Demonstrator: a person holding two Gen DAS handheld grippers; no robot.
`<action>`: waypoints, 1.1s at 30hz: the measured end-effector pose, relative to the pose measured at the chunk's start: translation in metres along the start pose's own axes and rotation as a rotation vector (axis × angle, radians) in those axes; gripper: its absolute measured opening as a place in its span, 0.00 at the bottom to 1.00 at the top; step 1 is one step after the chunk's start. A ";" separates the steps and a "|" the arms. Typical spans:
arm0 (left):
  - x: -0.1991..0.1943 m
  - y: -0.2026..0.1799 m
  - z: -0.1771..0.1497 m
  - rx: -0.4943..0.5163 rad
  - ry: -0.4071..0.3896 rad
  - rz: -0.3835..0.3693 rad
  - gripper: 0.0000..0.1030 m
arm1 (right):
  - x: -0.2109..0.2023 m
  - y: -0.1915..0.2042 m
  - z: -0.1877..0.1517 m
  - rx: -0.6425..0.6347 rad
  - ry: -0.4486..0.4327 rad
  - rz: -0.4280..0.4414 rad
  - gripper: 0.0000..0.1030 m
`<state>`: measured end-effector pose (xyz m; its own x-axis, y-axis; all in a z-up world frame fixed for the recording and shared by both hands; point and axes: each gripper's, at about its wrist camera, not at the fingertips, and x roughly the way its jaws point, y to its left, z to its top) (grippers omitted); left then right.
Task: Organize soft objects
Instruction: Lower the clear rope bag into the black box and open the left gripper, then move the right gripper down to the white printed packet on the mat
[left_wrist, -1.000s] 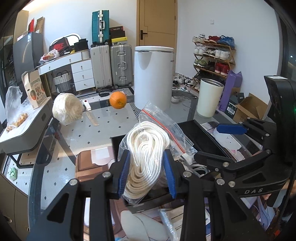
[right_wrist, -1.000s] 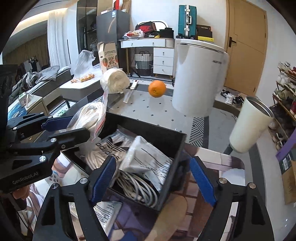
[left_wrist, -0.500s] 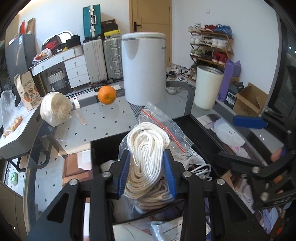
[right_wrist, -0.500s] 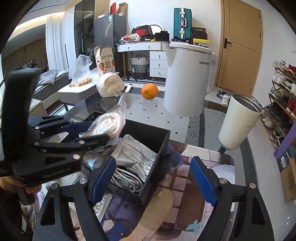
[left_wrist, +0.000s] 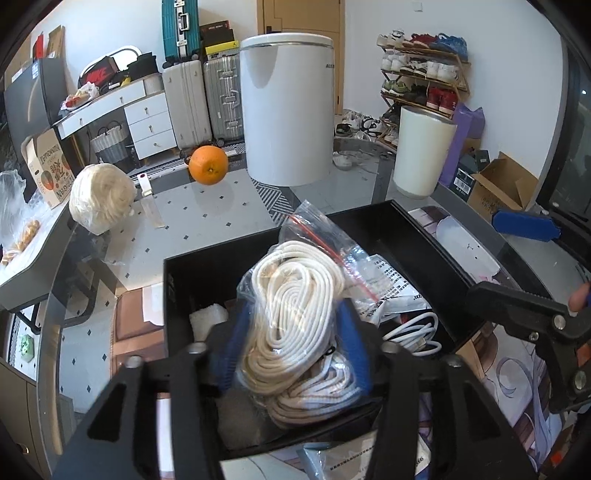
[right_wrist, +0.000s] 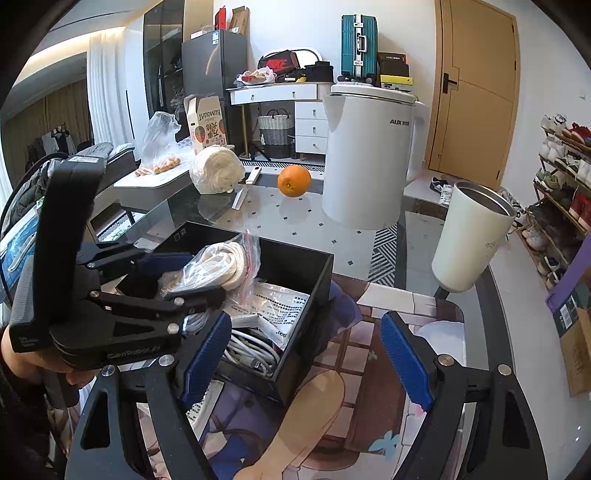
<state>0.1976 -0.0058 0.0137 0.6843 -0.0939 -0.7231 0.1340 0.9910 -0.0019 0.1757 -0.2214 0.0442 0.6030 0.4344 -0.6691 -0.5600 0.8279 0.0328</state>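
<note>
A clear zip bag of coiled white rope (left_wrist: 295, 325) sits in the black open box (left_wrist: 424, 236) on the glass table. My left gripper (left_wrist: 290, 332) straddles the bag; its jaws are opening, with the blue pads spread beside the coil. In the right wrist view the rope bag (right_wrist: 221, 266) lies at the box's (right_wrist: 306, 295) left end, with the left gripper (right_wrist: 192, 277) reaching in from the left. My right gripper (right_wrist: 306, 354) hangs open and empty over the box's near right corner and the printed mat. It also shows at the right as the right gripper (left_wrist: 517, 262).
White cables (right_wrist: 255, 350) and printed packets (right_wrist: 273, 306) fill the box. Behind it stand an orange (left_wrist: 208, 164), a white yarn ball (left_wrist: 101, 195), a white kettle (right_wrist: 369, 158) and a white tumbler (right_wrist: 469, 236). A hand (right_wrist: 14, 350) grips the left tool.
The left gripper lowered the rope bag into the box and its pads spread apart from the coil. The right gripper stayed open, shifting slightly.
</note>
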 end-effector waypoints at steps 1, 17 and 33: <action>-0.003 0.001 0.000 -0.006 -0.007 -0.013 0.60 | -0.001 0.000 0.000 0.003 -0.001 0.001 0.82; -0.088 0.011 -0.029 -0.032 -0.202 0.007 1.00 | -0.027 0.001 -0.030 0.097 -0.015 0.038 0.98; -0.107 0.018 -0.088 -0.112 -0.228 0.106 1.00 | -0.019 0.044 -0.049 0.080 0.053 0.081 0.99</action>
<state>0.0637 0.0302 0.0297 0.8356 0.0043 -0.5494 -0.0185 0.9996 -0.0204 0.1116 -0.2108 0.0218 0.5251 0.4834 -0.7004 -0.5576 0.8172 0.1460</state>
